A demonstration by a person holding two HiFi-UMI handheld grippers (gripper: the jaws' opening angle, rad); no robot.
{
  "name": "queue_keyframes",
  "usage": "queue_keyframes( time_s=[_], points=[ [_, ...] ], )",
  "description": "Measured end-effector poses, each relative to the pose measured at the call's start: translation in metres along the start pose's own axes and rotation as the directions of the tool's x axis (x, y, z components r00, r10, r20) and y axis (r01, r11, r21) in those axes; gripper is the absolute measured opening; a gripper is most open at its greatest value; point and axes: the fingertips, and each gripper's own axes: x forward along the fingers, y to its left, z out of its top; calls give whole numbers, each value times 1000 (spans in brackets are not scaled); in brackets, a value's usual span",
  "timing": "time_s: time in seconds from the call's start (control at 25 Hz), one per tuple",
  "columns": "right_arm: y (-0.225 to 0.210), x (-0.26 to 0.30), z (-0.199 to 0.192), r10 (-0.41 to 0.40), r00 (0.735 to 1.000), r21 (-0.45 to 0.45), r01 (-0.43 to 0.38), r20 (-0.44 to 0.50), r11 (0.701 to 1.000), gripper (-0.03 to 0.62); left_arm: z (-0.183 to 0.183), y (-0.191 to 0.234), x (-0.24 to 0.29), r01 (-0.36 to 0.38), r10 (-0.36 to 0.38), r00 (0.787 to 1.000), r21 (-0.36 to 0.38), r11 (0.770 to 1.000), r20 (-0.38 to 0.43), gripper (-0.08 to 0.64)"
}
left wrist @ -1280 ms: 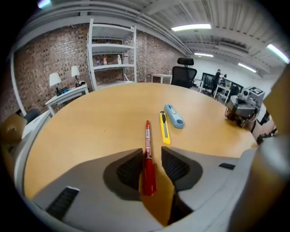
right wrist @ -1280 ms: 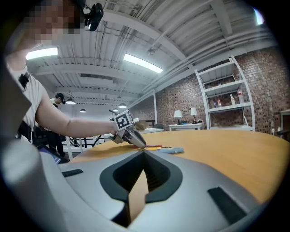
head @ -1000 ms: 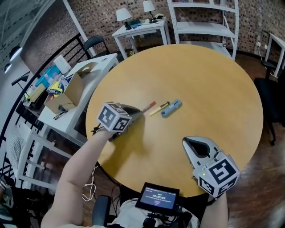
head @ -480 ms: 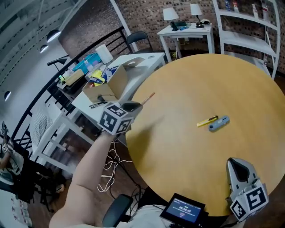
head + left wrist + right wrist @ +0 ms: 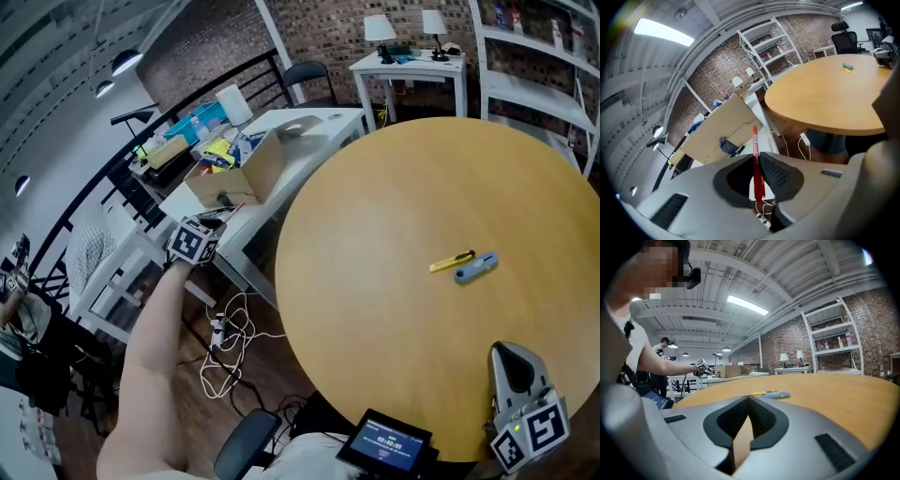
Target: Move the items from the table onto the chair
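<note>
Well, in the head view my left claw [image 5: 214, 225] is out past the rim of the round desk [image 5: 394, 206], over the white side desk [image 5: 333, 120] and just beside the open cardboard box [image 5: 239, 178]. My right claw [image 5: 506, 350] rests at the near edge of the round desk. The yellow pen [image 5: 452, 262] and the blue-grey tool [image 5: 476, 267] lie side by side mid-desk, nearly touching, well apart from my left claw and much nearer my right. The yellow pen's long axis runs across the picture, its dark end rising slightly toward the tool. A black chair [image 5: 309, 77] stands beyond the side desk, up and to the right of my left claw. Whether that is the chair meant, I cannot tell.

Through the left gripper view, the red pen [image 5: 756, 168] is pinched between the pads. The jaws have just eased a shade wider, yet they are nearly together on it. Its long axis lies along the line my claw points, and its tip sticks out ahead toward the box flap. I judge the coming move turns on swinging that tip toward a seat, and no seat lies ahead of it here.

Through the right gripper view, my right claw's jaws are together at the tips with nothing between them. The yellow pen and the tool lie straight ahead on the desk, broadside to me.
</note>
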Motion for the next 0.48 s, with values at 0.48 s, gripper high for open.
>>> queue_keyframes(
  time_s=[0.48],
  points=[
    [1, 2, -1, -2, 1000, -5, 2, 0, 1000, 2, -44, 24, 50, 14, -58, 979, -217, 976, -198, 76]
  ],
)
